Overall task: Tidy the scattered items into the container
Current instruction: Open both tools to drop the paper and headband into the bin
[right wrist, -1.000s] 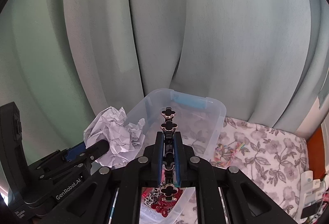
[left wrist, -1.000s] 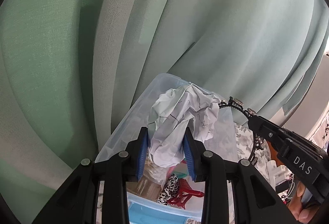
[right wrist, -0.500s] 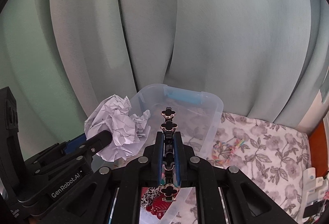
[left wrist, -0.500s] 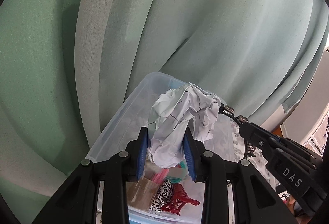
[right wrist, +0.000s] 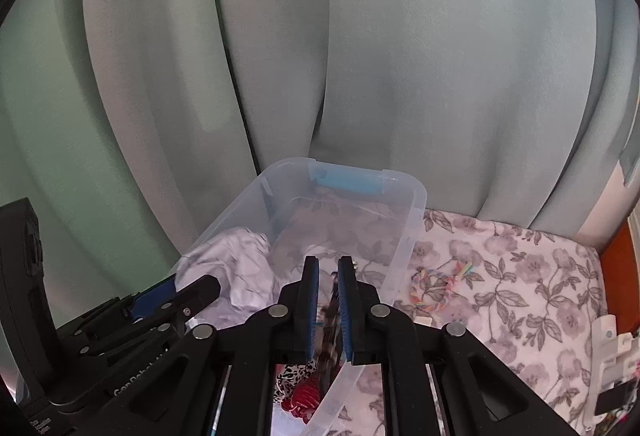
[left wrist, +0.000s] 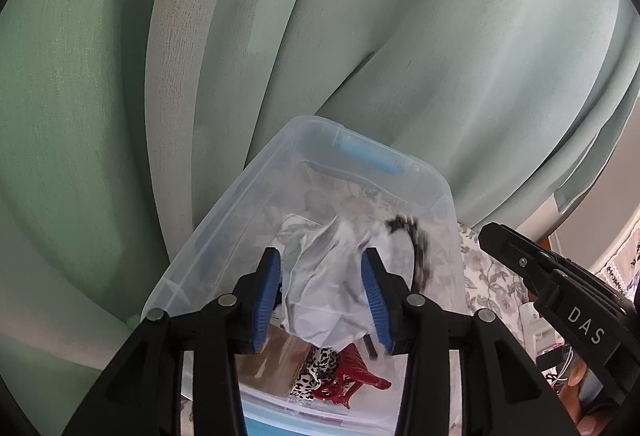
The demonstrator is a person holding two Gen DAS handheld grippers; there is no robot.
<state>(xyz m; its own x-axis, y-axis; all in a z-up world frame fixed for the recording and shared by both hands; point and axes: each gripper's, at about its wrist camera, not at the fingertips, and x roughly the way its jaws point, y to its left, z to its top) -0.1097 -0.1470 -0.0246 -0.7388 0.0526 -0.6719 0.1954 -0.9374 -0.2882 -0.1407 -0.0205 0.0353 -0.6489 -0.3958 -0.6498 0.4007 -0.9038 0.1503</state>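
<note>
Paper (left wrist: 324, 292), crumpled and blurred, hangs between the pads of our left claw (left wrist: 322, 252), whose jaws have just been opening and now stand apart over the clear bin (left wrist: 240, 204). We would do well to wait until the wad lies below the rim before pulling back. Our right claw (right wrist: 328, 260), jaws nearly together, has a blurred bracelet (left wrist: 418, 252) between them above the same bin; whether it grips, we cannot tell. A coloured cord (right wrist: 440, 284) lies outside on the flowered cloth (right wrist: 520, 276).
</note>
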